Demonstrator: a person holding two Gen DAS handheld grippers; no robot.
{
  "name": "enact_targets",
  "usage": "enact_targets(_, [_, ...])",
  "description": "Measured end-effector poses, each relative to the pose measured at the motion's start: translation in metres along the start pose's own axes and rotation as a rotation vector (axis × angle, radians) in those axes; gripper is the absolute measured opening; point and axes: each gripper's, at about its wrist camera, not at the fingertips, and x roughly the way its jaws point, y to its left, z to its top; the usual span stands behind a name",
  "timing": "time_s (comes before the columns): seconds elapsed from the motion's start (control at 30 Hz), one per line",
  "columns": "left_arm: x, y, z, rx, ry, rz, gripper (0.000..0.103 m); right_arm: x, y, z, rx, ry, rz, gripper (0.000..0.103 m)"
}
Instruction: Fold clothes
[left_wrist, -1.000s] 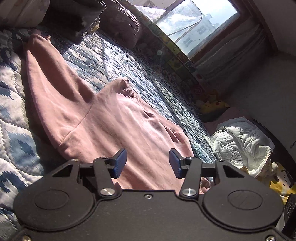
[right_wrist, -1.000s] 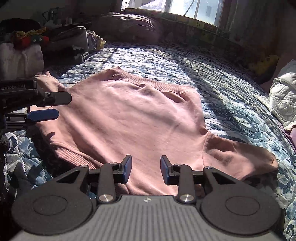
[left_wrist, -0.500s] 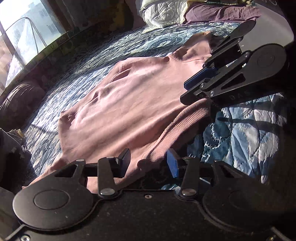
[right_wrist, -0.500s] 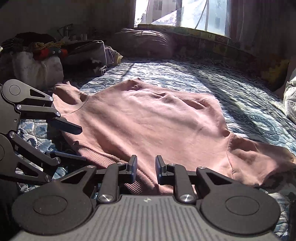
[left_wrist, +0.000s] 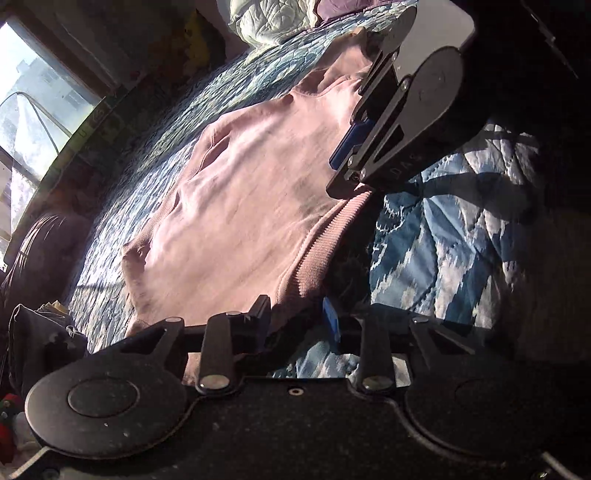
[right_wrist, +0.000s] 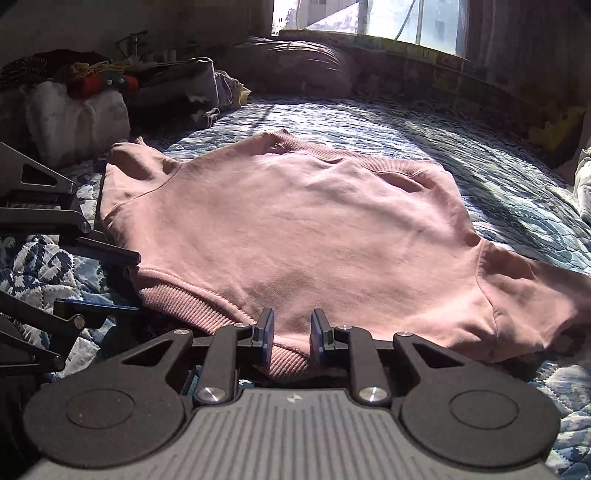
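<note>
A pink sweatshirt (right_wrist: 295, 229) is spread on the quilt (right_wrist: 424, 125). At lower centre, its ribbed hem (right_wrist: 207, 306) is straddled by both grippers: left gripper (left_wrist: 297, 317) fingers apart, right gripper (right_wrist: 291, 332) fingers narrowly apart.

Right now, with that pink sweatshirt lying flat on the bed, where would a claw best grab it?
By the ribbed hem, coming in low from the near edge. It is the thickest edge, facing both claws, and lies slightly raised off the quilt.

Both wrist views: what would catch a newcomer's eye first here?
The pink sweatshirt, spread flat in sunlight on the blue patterned quilt. Next, both grippers at its ribbed hem: the right gripper and the left gripper, each open astride it.
</note>
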Motion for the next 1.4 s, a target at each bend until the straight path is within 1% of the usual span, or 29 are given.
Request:
enact_targets(0.07, [-0.019,0.022,-0.009,-0.154,-0.042,-0.029,0.039,-0.013,0.000,0.004,-0.011,-0.046,0.009,0.023])
enact_targets(0.1, [-0.025,0.039,-0.014,-0.272,-0.067,-0.025,0.038,-0.015,-0.001,0.006,-0.006,-0.059,0.011,0.023])
enact_targets(0.13, [-0.030,0.054,-0.019,-0.382,-0.087,-0.019,0.038,-0.016,-0.002,0.008,0.000,-0.068,0.012,0.023])
enact_targets(0.2, [-0.025,0.079,-0.028,-0.555,-0.092,0.025,0.037,-0.010,0.001,0.012,0.016,-0.072,0.016,0.023])
enact_targets(0.27, [-0.015,0.094,-0.031,-0.669,-0.104,0.061,0.034,-0.003,0.005,0.014,0.027,-0.068,0.020,0.025])
enact_targets(0.3, [-0.009,0.100,-0.032,-0.709,-0.104,0.058,0.034,0.004,0.010,0.011,0.019,-0.048,0.025,0.030])
enact_targets(0.33, [0.000,0.100,-0.033,-0.722,-0.078,0.025,0.034,0.010,0.016,0.008,0.012,-0.027,0.029,0.033])
enact_targets(0.37, [0.013,0.098,-0.035,-0.711,-0.024,-0.011,0.034,0.014,0.021,0.007,0.004,-0.018,0.030,0.039])
enact_targets(0.4, [0.026,0.088,-0.038,-0.639,0.075,-0.036,0.039,0.012,0.025,0.009,-0.006,-0.031,0.025,0.039])
enact_targets(0.43, [0.021,0.082,-0.041,-0.603,0.055,-0.010,0.042,0.009,0.028,0.011,-0.015,-0.044,0.021,0.039])
enact_targets(0.47, [0.013,0.078,-0.045,-0.590,0.035,0.003,0.039,0.007,0.032,0.013,-0.024,-0.057,0.016,0.037])
enact_targets(0.5, [0.000,0.081,-0.050,-0.638,0.010,-0.007,0.040,0.004,0.036,0.015,-0.033,-0.070,0.011,0.036])
enact_targets(0.53, [-0.009,0.082,-0.050,-0.648,-0.032,0.023,0.040,0.002,0.039,0.016,-0.043,-0.083,0.006,0.036])
enact_targets(0.57, [-0.016,0.083,-0.050,-0.659,-0.079,0.047,0.037,-0.001,0.043,0.018,-0.052,-0.096,0.001,0.036])
enact_targets(0.6, [-0.020,0.085,-0.047,-0.674,-0.131,0.050,0.037,-0.003,0.047,0.020,-0.061,-0.109,-0.004,0.036])
enact_targets(0.67, [-0.012,0.087,-0.043,-0.699,-0.170,0.034,0.038,-0.001,0.059,0.027,-0.097,-0.143,0.001,0.035])
enact_targets(0.7, [-0.006,0.088,-0.041,-0.708,-0.171,0.023,0.038,0.005,0.066,0.030,-0.114,-0.144,0.007,0.035])
enact_targets(0.73, [0.003,0.087,-0.040,-0.702,-0.135,0.003,0.038,0.015,0.071,0.030,-0.116,-0.114,0.019,0.035])
enact_targets(0.8, [0.030,0.075,-0.041,-0.623,0.016,-0.031,0.045,0.038,0.078,0.020,-0.082,-0.006,0.042,0.035])
enact_targets(0.83, [0.033,0.070,-0.044,-0.591,-0.008,-0.017,0.045,0.036,0.077,0.014,-0.048,-0.029,0.039,0.035])
enact_targets(0.9, [0.029,0.074,-0.045,-0.622,-0.008,-0.031,0.045,0.031,0.077,0.004,0.014,-0.067,0.031,0.035])
enact_targets(0.97, [0.026,0.078,-0.043,-0.631,0.013,-0.035,0.045,0.020,0.080,0.007,0.038,-0.068,0.014,0.035])
enact_targets(1.03, [0.010,0.078,-0.036,-0.653,-0.024,-0.021,0.041,0.004,0.075,0.006,0.063,-0.095,0.006,0.034])
enact_targets(1.07, [0.002,0.079,-0.033,-0.663,-0.043,-0.014,0.041,-0.003,0.072,0.005,0.073,-0.109,-0.005,0.034])
enact_targets(1.17, [-0.015,0.080,-0.021,-0.761,-0.112,-0.037,0.041,-0.016,0.042,0.003,0.117,-0.138,-0.115,0.034])
enact_targets(1.27, [-0.016,0.076,-0.001,-0.862,-0.141,-0.093,0.041,-0.009,0.001,0.004,0.149,-0.110,-0.239,0.035])
enact_targets(1.33, [-0.014,0.072,0.012,-0.927,-0.150,-0.132,0.042,0.001,-0.025,-0.004,0.177,-0.023,-0.289,0.035])
enact_targets(1.37, [-0.009,0.068,0.017,-0.963,-0.141,-0.154,0.044,0.006,-0.034,-0.012,0.198,0.034,-0.293,0.034])
enact_targets(1.4, [-0.002,0.064,0.023,-0.996,-0.130,-0.177,0.046,0.002,-0.038,-0.020,0.218,0.023,-0.272,0.034])
